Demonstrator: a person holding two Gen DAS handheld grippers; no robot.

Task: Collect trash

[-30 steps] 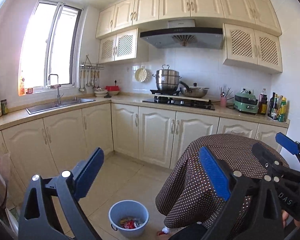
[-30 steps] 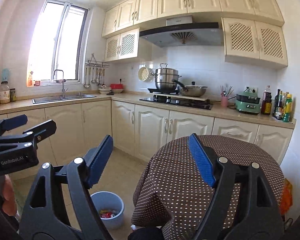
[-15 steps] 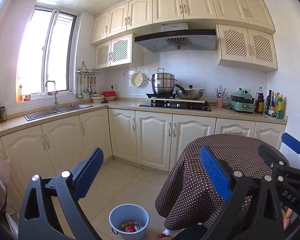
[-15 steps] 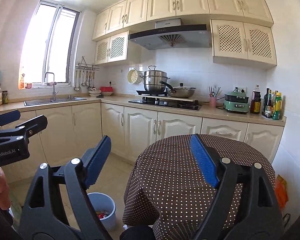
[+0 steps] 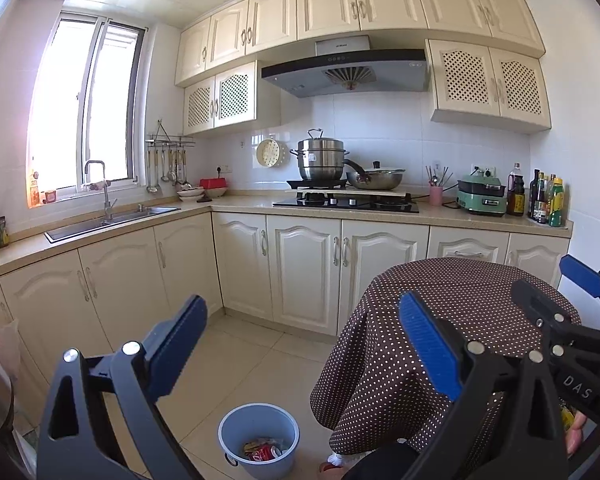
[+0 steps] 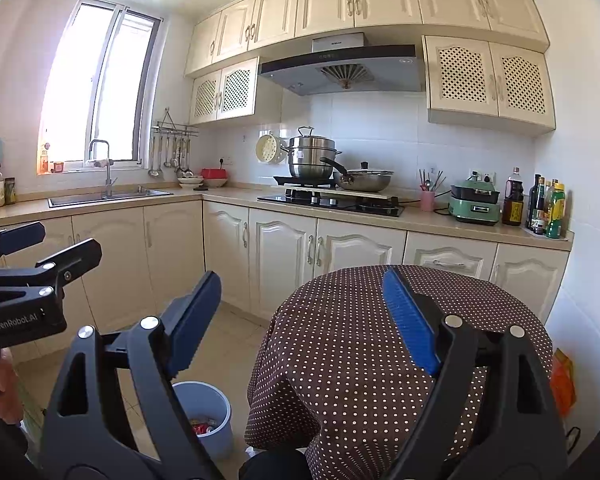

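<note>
A light blue bin (image 5: 259, 438) stands on the tiled floor left of a round table with a brown dotted cloth (image 5: 452, 320). A red can (image 5: 263, 453) and other scraps lie inside it. The bin also shows in the right wrist view (image 6: 208, 412). My left gripper (image 5: 300, 344) is open and empty, held high above the bin. My right gripper (image 6: 300, 316) is open and empty, above the table's left edge (image 6: 340, 344). Each gripper shows in the other's view, the right one (image 5: 580, 312) and the left one (image 6: 28, 264).
Cream cabinets (image 5: 300, 264) run along the back and left walls. The counter holds a sink (image 5: 112, 218), a hob with pots (image 5: 340, 196), a green cooker (image 5: 482, 198) and bottles (image 5: 544, 200). An orange bag (image 6: 562, 384) lies right of the table.
Both views have tilted slightly up and pulled back, so the bin sits lower in the frames. Both grippers stay open and empty.
</note>
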